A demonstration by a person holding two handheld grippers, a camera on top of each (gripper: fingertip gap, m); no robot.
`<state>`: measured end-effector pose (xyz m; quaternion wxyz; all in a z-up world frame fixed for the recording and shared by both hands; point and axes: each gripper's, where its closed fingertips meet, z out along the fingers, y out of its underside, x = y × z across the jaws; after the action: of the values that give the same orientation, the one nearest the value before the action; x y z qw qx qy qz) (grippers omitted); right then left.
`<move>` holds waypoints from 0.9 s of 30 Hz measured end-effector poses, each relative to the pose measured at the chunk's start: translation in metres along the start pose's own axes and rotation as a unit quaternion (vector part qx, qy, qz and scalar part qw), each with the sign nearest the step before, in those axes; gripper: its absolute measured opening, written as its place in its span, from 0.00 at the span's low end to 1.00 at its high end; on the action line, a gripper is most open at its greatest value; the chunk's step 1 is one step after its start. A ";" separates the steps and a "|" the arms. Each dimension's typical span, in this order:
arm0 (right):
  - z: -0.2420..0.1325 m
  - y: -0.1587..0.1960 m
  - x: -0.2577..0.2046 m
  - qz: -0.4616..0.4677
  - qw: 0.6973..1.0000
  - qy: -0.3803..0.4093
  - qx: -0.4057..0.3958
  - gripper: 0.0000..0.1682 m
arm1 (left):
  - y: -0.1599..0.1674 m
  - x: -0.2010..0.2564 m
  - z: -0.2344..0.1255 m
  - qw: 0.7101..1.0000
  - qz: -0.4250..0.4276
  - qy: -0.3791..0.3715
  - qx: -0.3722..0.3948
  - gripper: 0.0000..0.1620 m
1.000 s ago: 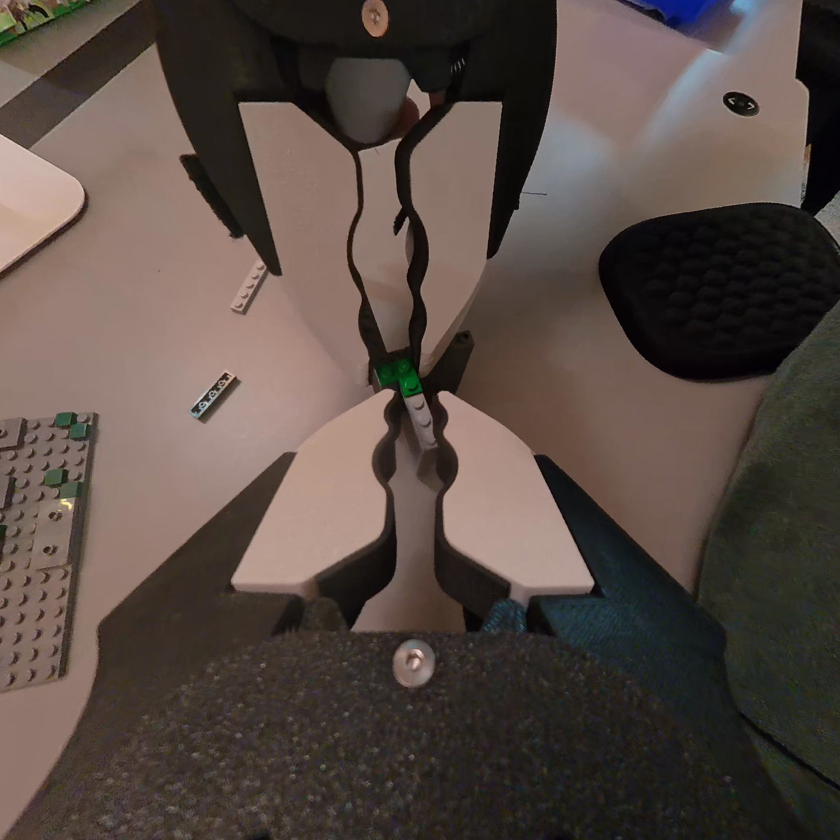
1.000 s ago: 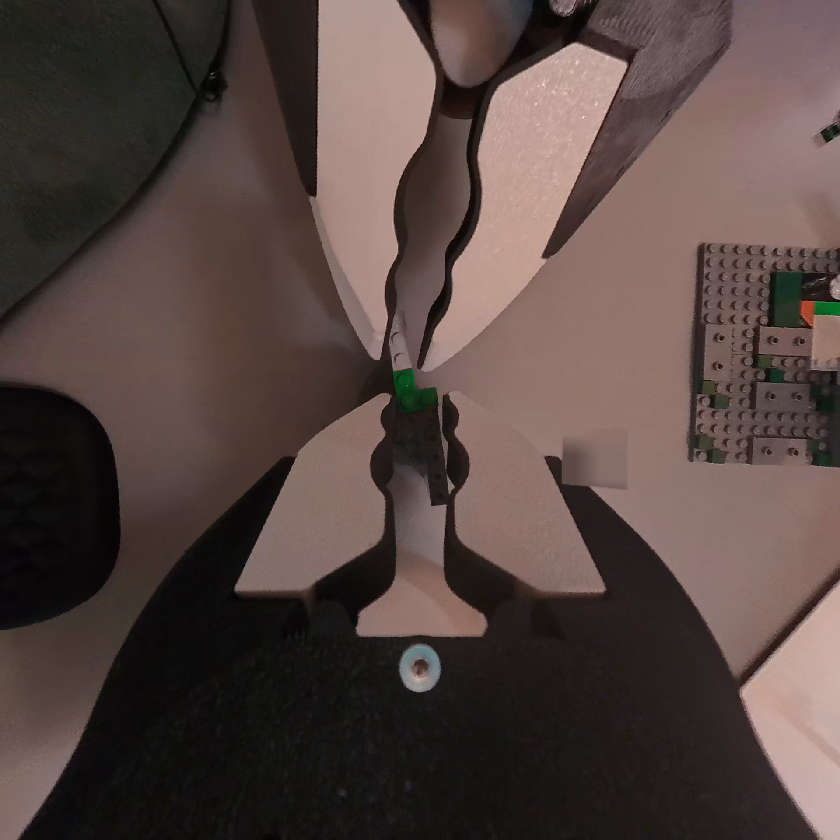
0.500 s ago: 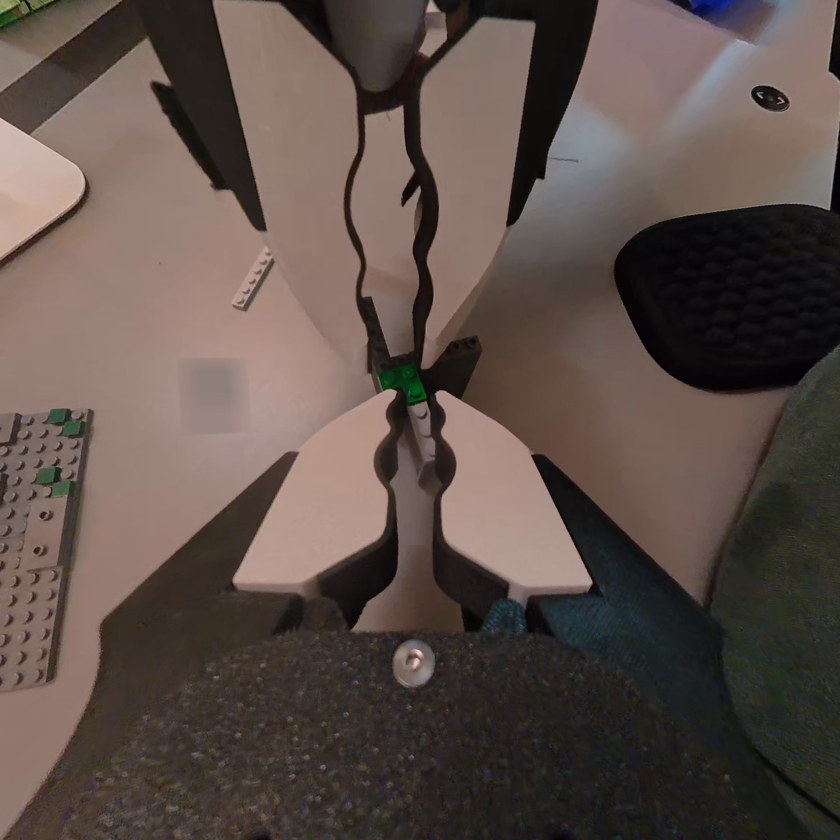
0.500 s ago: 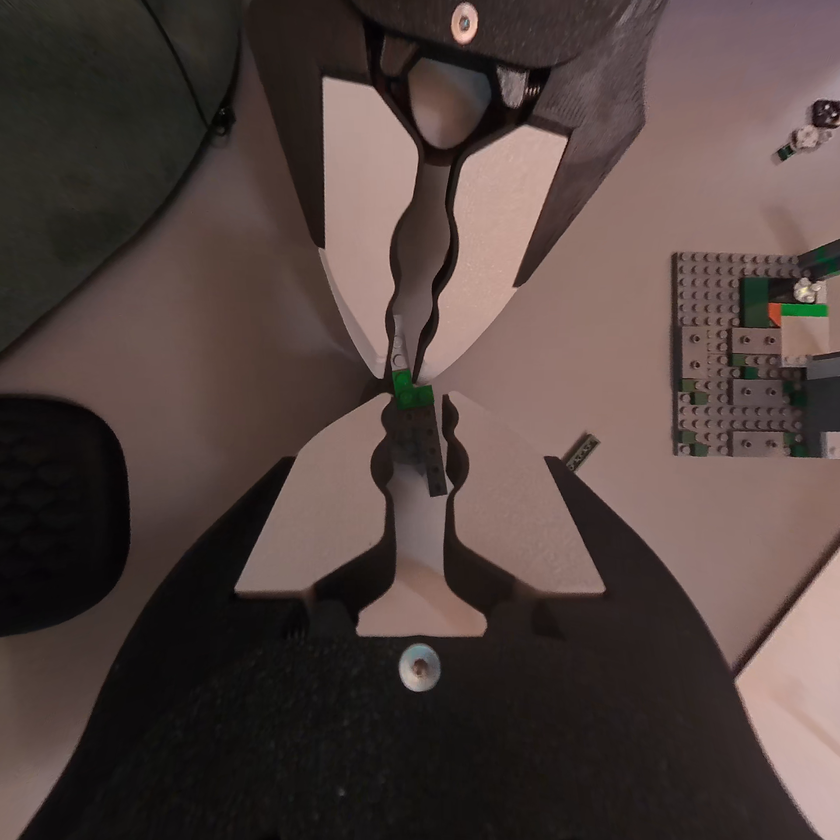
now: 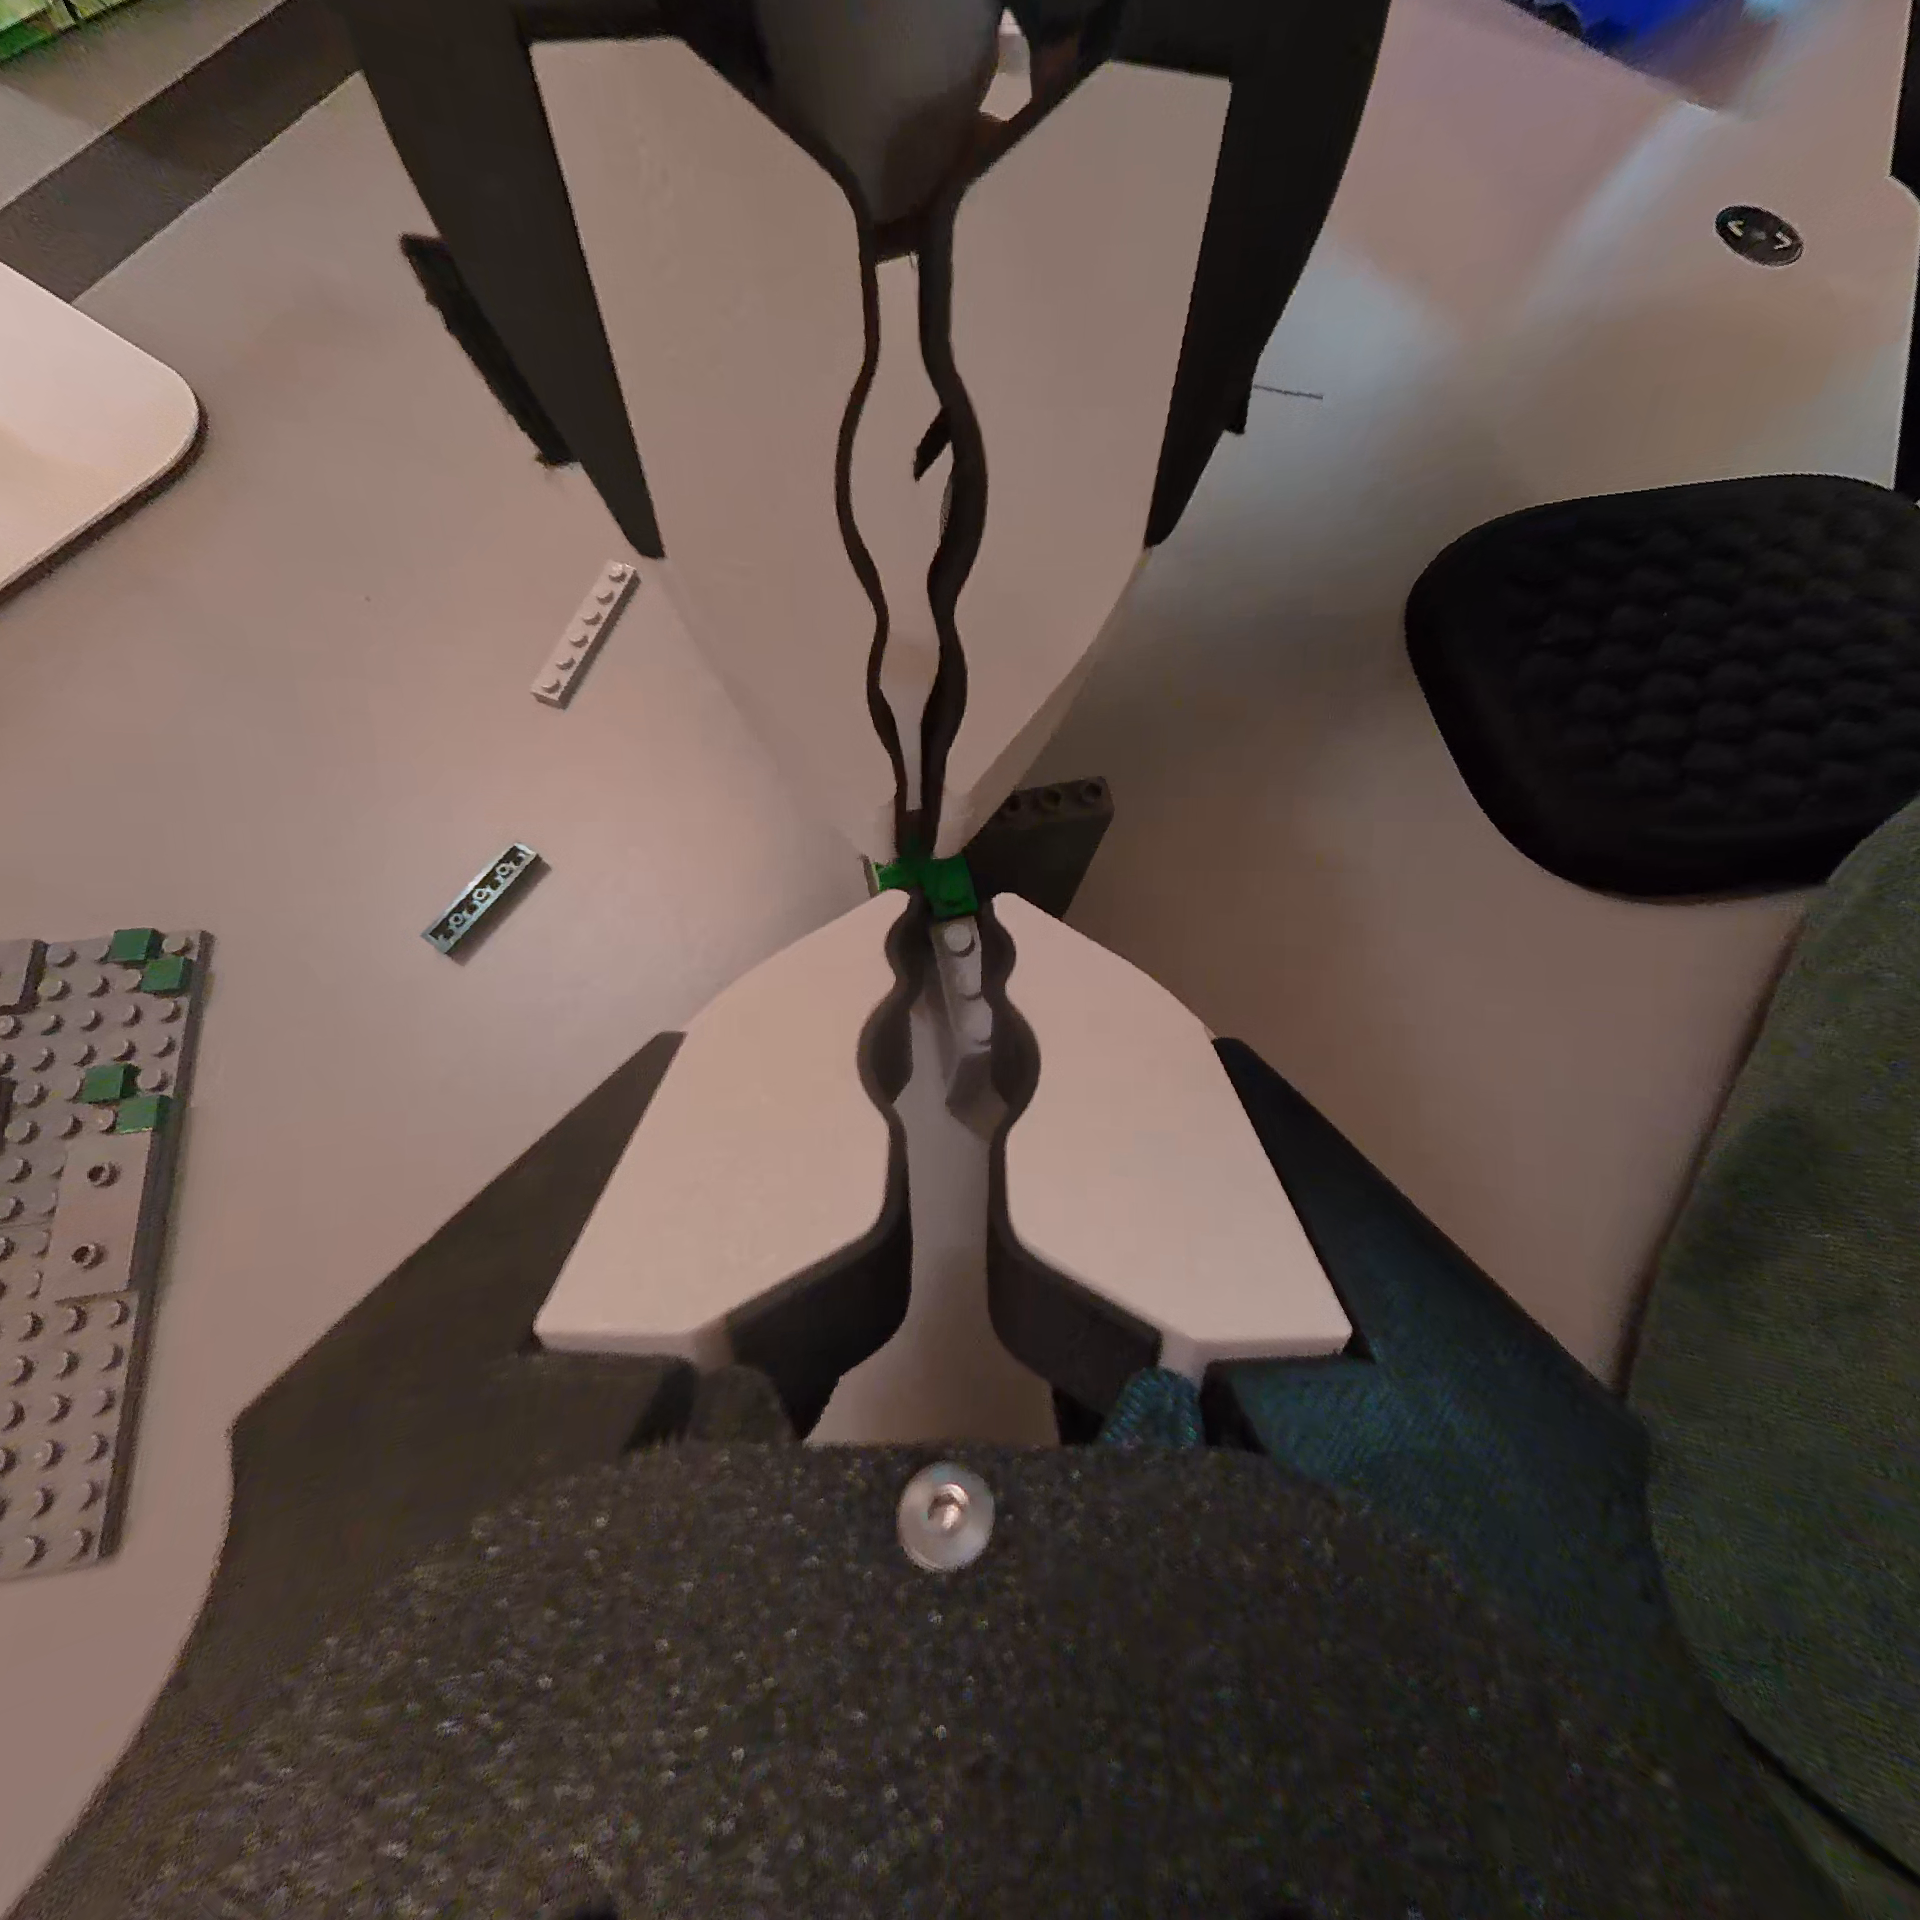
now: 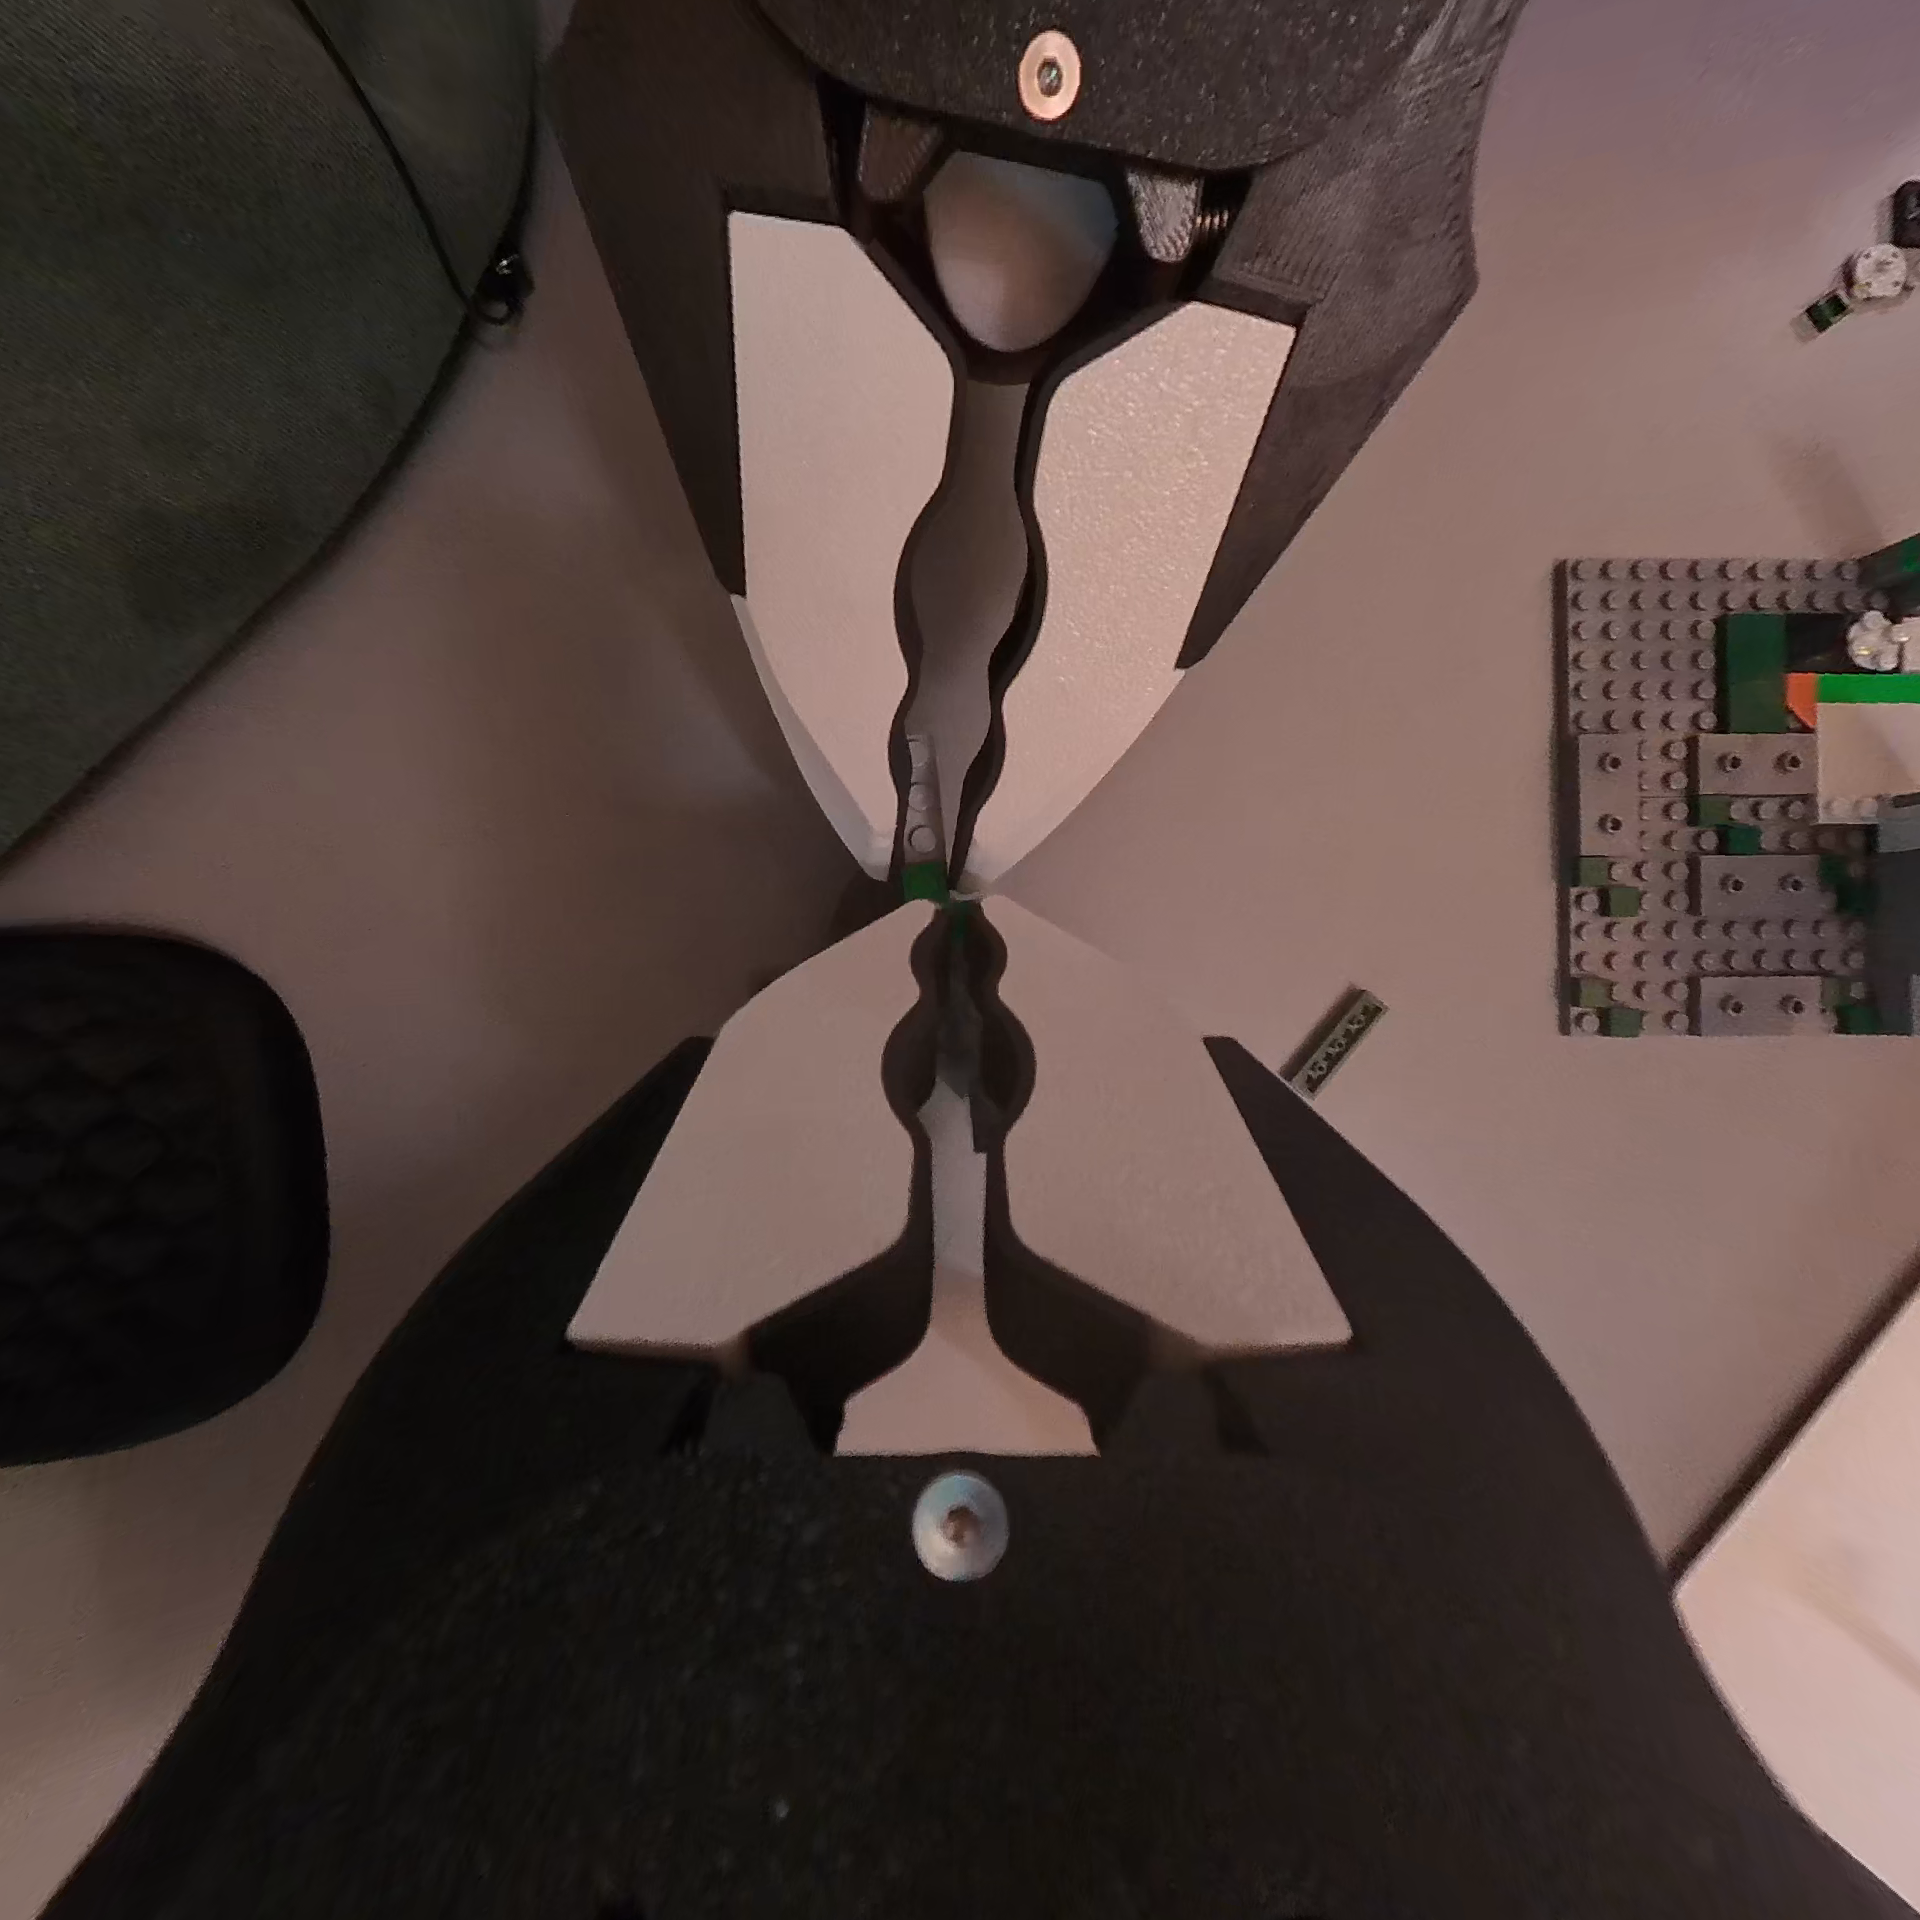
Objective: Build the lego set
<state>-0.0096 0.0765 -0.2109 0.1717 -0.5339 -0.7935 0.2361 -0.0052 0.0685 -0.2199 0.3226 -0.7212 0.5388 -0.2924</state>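
Between gripper tips [image 5: 951, 914]: green plate [image 5: 925, 878], clamped.

Left wrist view: baseplate [image 5: 73, 1226] at 9 o'clock, pad [image 5: 1662, 686] at 2; two loose plates [image 5: 587, 649] at 10; table [image 5: 312, 831] between passable.

Rough, speckled matt black plastic is seen on the left claw [image 5: 940, 914], with a shiny metal screw [image 5: 943, 1515]. The surface [image 5: 312, 790] looks smooth and matt. Studded grey plastic forms the baseplate [image 6: 1662, 665]; the black pad [image 5: 1673, 686] appears as dimpled cloth.
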 end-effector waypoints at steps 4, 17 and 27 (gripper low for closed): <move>-0.002 0.001 -0.001 0.000 1.000 0.002 -0.007 0.03 | 0.000 0.000 0.000 1.000 0.001 0.000 0.002 0.06; -0.001 -0.001 0.000 -0.001 1.000 0.005 -0.027 0.03 | -0.001 0.001 -0.010 1.000 0.001 -0.004 0.021 0.09; 0.005 -0.001 -0.003 -0.013 0.998 -0.006 -0.054 0.01 | 0.014 0.001 -0.004 1.000 -0.001 -0.008 0.002 0.11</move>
<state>-0.0116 0.0721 -0.2142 0.1403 -0.5309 -0.8129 0.1941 -0.0161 0.0635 -0.2288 0.3279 -0.7236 0.5349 -0.2875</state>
